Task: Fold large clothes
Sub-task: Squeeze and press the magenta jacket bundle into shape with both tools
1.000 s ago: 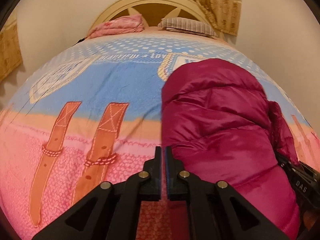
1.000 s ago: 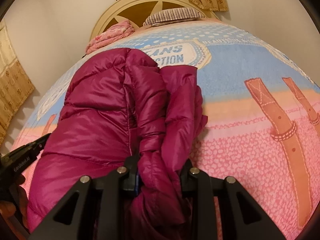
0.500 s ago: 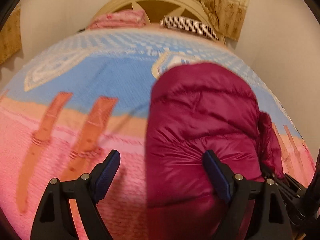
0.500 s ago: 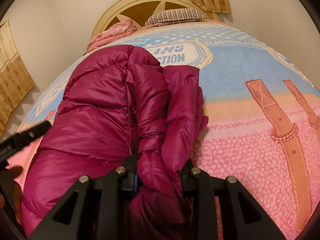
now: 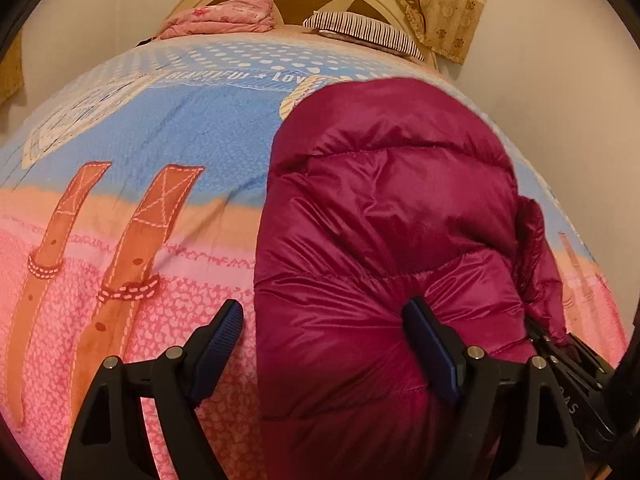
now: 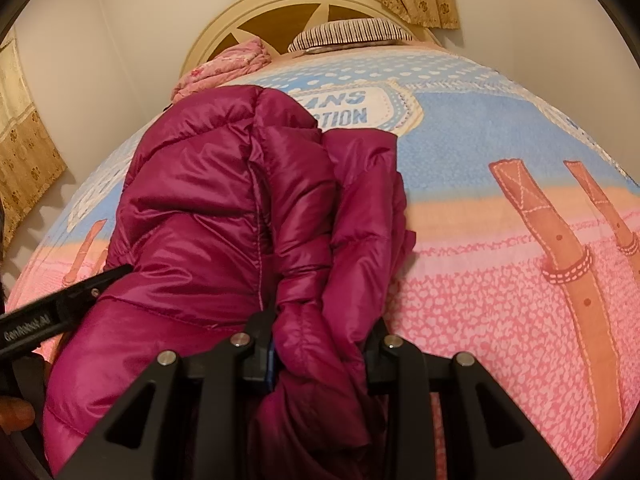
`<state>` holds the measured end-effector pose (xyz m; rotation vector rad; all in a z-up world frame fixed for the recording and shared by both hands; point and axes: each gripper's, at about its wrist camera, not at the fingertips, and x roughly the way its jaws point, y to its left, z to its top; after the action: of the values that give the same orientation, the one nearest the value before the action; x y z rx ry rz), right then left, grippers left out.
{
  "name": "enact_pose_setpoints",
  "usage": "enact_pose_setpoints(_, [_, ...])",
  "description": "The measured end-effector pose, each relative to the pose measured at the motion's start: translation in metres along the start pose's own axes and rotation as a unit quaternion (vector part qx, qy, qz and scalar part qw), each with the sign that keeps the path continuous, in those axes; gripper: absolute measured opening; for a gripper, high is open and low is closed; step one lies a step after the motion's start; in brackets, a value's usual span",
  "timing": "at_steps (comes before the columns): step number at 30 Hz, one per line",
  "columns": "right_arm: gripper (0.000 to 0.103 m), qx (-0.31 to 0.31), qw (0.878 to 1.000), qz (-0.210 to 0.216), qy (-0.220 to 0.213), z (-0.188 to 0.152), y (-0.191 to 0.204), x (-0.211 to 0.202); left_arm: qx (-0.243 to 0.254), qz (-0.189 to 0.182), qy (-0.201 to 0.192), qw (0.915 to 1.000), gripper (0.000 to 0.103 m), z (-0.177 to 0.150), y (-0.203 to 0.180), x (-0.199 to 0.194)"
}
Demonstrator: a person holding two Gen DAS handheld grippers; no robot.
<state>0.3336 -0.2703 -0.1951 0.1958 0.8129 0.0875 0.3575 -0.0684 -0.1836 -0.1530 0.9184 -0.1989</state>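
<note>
A magenta puffer jacket (image 5: 392, 240) lies folded lengthwise on the bed; it also shows in the right wrist view (image 6: 224, 216). My left gripper (image 5: 324, 344) is open wide, its jaws straddling the jacket's near left edge, one pad over the blanket and one on the jacket. My right gripper (image 6: 320, 344) is shut on a bunched fold of the jacket's near right side. The right gripper (image 5: 568, 360) shows at the lower right of the left wrist view, and the left gripper (image 6: 60, 312) at the left of the right wrist view.
The bed is covered by a pink, orange and blue blanket (image 5: 120, 184) with strap prints. A pink folded cloth (image 5: 224, 16) and a striped pillow (image 5: 360, 28) lie by the cream headboard (image 6: 280, 4). Curtains (image 6: 24, 152) hang on the walls.
My left gripper opened from shut to wide open and moved right over the jacket's near edge. My right gripper kept its hold on the jacket fold.
</note>
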Motion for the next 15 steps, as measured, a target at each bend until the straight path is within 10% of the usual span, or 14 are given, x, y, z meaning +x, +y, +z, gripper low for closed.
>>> enact_pose_setpoints(15, [0.032,0.008,1.000,0.001,-0.001,-0.003,0.001,0.000,0.051,0.022,-0.016,0.9983,0.055,-0.003,-0.025,0.001])
